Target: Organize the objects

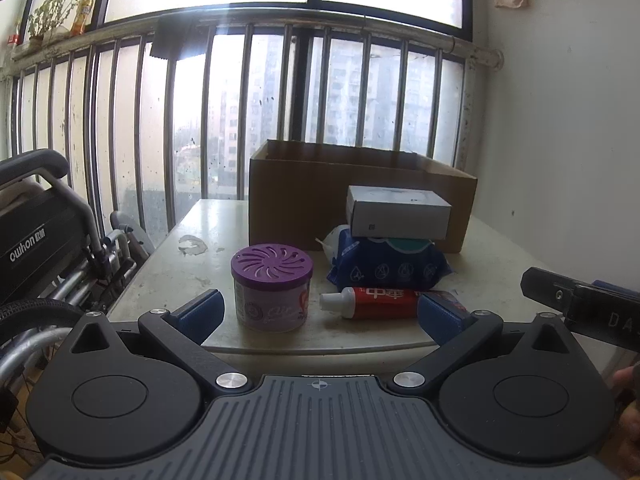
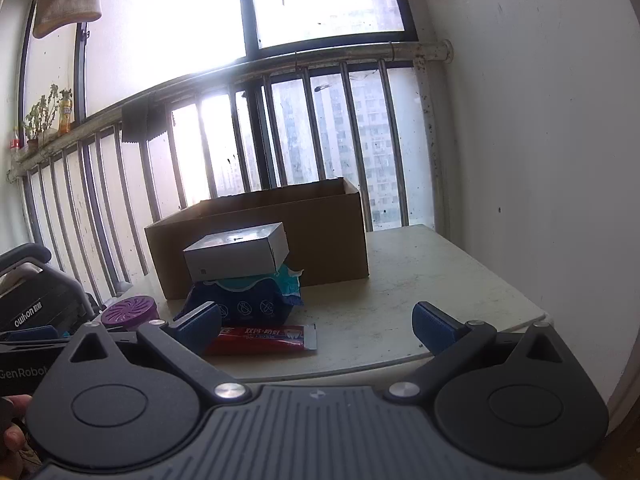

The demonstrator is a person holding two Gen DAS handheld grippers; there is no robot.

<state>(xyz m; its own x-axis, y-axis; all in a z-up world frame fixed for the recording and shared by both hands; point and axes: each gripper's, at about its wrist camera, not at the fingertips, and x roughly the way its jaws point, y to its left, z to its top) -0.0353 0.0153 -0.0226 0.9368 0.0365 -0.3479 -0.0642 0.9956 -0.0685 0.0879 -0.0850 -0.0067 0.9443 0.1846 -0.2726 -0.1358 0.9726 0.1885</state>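
Note:
An open cardboard box (image 1: 320, 192) (image 2: 320, 220) stands at the back of a pale table (image 1: 168, 264) (image 2: 420, 280). In front of it a white carton (image 1: 398, 212) (image 2: 236, 250) rests on a blue wipes pack (image 1: 388, 268) (image 2: 248, 304). A red toothpaste tube (image 1: 376, 302) (image 2: 264, 340) lies near the front edge, and a purple-lidded air freshener tub (image 1: 272, 288) (image 2: 128, 312) stands to its left. My left gripper (image 1: 320, 316) is open and held before the table's front edge, with nothing between its fingers. My right gripper (image 2: 316, 328) is open too, just short of the tube.
A folded wheelchair (image 1: 52, 240) (image 2: 32, 304) stands left of the table. Window bars (image 1: 240, 112) run behind the box and a white wall (image 2: 540, 160) closes the right side. Bare tabletop (image 2: 440, 292) lies right of the box. A hand (image 2: 12, 420) shows at the lower left of the right wrist view.

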